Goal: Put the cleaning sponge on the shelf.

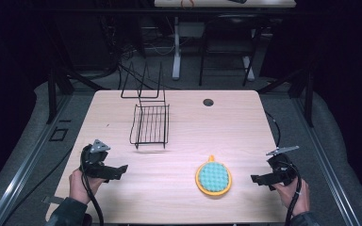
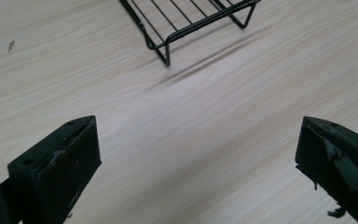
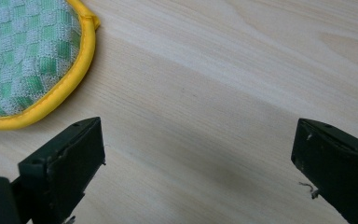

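High view first, working from the left: we are holding the left gripper low over the table at about eight o'clock, its jaws spread wide with nothing between them. We are pointing it toward the centre, probably because the wire rack is sitting just beyond it at about eleven o'clock, resting flat on its small feet with a taller wire frame standing behind it at the far edge. In the left gripper view, the rack's near corner is lying ahead of the open jaws, well apart from them.

Moving right, the round pot holder, green check with a yellow rim, is lying flat at about five o'clock, near our side of the table. We are keeping the right gripper just beside it at four o'clock, jaws also spread and empty, facing the pad. In the right gripper view, the pad's yellow edge is sitting near the left jaw, not yet between the two, so we judge a grasp is being lined up.
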`<state>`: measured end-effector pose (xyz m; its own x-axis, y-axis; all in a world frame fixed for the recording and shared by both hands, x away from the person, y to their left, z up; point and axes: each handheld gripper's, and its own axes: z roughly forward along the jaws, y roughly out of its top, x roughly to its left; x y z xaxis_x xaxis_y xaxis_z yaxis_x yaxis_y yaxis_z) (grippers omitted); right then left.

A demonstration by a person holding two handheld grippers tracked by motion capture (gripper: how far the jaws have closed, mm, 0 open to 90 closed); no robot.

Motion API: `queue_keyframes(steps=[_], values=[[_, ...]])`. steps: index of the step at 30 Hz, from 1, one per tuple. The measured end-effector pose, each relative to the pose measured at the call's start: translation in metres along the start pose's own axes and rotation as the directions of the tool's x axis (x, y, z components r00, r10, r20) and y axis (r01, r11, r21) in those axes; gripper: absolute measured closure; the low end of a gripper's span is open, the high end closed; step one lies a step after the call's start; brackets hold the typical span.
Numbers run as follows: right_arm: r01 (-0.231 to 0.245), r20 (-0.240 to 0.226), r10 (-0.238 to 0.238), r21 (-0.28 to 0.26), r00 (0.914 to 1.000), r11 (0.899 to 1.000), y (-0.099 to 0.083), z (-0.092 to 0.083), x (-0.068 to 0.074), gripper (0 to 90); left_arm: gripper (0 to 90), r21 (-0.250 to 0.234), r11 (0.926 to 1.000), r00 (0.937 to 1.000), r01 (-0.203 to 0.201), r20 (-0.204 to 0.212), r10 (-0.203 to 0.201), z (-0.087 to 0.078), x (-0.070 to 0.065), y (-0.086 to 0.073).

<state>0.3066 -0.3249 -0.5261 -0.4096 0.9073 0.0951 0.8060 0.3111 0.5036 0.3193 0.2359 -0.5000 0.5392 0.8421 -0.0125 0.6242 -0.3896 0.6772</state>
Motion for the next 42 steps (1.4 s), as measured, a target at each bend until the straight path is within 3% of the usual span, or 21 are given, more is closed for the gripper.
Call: queue_keyframes(steps=[11,20,29,42], values=[[0.003,0.0,-0.003,-0.001,1.0,1.0,0.0,0.001,0.001,2.7,0.0,-0.005,0.9984,0.9973,-0.056,0.047,0.056,0.002,-0.02,0.009],[0.005,-0.001,-0.005,0.014,1.0,1.0,0.001,0.002,0.002,2.8,0.0,-0.018,0.9939,0.9885,-0.109,0.104,0.11,0.012,-0.042,0.025],[0.011,-0.005,-0.011,0.017,0.9999,1.0,0.001,0.004,0.001,2.1,0.0,-0.007,0.9849,0.9726,-0.173,0.156,0.172,0.026,-0.065,0.039],[0.005,-0.01,-0.005,0.021,0.9999,1.0,0.001,0.005,0.001,2.0,0.0,-0.003,0.9689,0.9427,-0.247,0.23,0.241,0.046,-0.092,0.058]])
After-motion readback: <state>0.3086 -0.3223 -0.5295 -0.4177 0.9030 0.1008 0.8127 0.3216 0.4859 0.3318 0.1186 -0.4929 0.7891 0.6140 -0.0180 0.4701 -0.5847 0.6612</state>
